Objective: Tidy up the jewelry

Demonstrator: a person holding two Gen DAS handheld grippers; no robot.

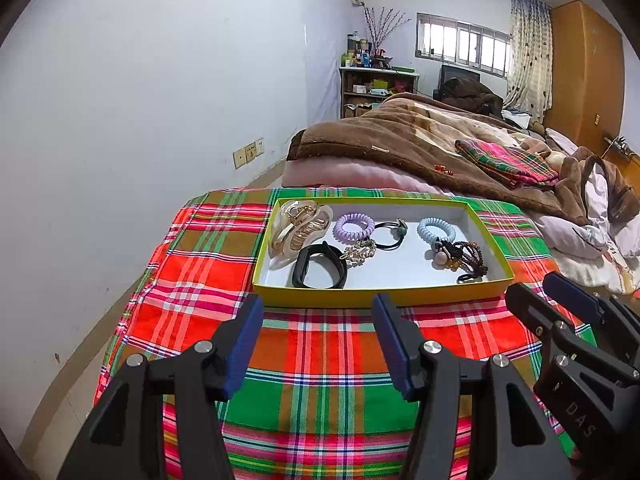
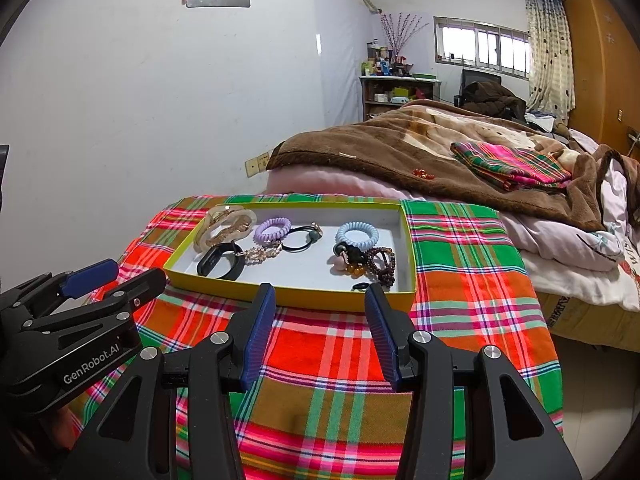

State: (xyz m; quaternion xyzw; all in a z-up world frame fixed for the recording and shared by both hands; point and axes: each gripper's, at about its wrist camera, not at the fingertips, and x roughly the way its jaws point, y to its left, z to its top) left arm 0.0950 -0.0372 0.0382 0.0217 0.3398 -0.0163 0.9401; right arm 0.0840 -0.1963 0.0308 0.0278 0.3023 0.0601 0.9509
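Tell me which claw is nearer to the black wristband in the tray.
Left. The left claw hangs open just in front of the black wristband; the right claw sits further toward the tray's beaded-bracelet end.

A yellow tray [image 1: 380,298] is sitting on a plaid cloth [image 1: 320,360], its low wall rising along the near edge. Bare cloth is lying open in front of the tray and to its right. Inside, hair ties and a clip [image 1: 298,228] are crowding the left and right ends; white floor is showing free at the near middle. A wall [image 1: 140,120] is closing the left side, a bed [image 1: 400,140] standing behind.
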